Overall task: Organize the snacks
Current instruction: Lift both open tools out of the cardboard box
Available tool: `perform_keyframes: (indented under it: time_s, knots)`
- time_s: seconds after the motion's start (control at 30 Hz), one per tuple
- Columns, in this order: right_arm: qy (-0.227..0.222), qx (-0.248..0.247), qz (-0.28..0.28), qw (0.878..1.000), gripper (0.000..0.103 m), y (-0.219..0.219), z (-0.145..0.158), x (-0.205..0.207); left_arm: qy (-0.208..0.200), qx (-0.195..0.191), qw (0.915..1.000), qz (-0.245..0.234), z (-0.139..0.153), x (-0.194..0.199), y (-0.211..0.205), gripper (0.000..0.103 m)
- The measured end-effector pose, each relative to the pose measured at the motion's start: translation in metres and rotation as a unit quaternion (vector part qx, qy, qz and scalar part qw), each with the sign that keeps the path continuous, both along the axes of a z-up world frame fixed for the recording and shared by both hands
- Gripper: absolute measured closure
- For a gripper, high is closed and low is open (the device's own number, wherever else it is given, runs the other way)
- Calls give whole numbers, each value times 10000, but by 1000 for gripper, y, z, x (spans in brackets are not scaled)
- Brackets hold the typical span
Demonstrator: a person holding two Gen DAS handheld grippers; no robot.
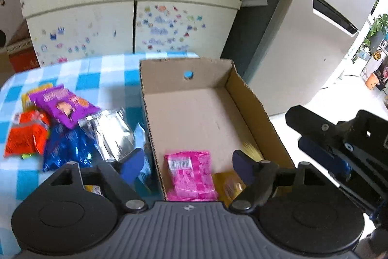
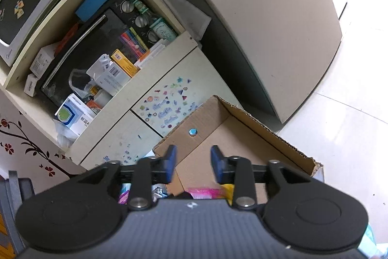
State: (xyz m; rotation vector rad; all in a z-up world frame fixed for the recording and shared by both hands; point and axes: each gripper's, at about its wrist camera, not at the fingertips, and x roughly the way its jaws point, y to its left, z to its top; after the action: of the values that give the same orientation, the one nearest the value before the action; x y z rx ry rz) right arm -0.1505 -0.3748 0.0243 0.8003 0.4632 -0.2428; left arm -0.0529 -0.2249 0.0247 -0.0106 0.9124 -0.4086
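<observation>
Cardboard box (image 1: 206,118) on checked tablecloth (image 1: 80,74): mostly bare, holds 1 pink packet (image 1: 190,176) and 1 yellow packet (image 1: 229,186). About 5 snacks wait in pile (image 1: 63,128) beside it. Left gripper (image 1: 188,162) spread wide, empty; right gripper (image 2: 192,162) parted, empty.

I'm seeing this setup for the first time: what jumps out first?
The open cardboard box on the blue checked tablecloth draws the eye, with a bright pink snack packet and a yellow packet at its near end. Left of the box lies a heap of purple, orange, blue and silver packets.
</observation>
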Motion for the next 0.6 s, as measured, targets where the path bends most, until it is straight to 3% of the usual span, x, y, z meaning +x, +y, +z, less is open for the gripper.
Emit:
perform_keyframes:
  time_s: [0.37,0.6]
  knots:
    - [-212,74,174,9996,43,4,2,1,-80,-72,9993,359,26,18,52,11]
    - [-341,-95,605,9975,38,21,5,9,16,-49,9971,759,24,25,104,11]
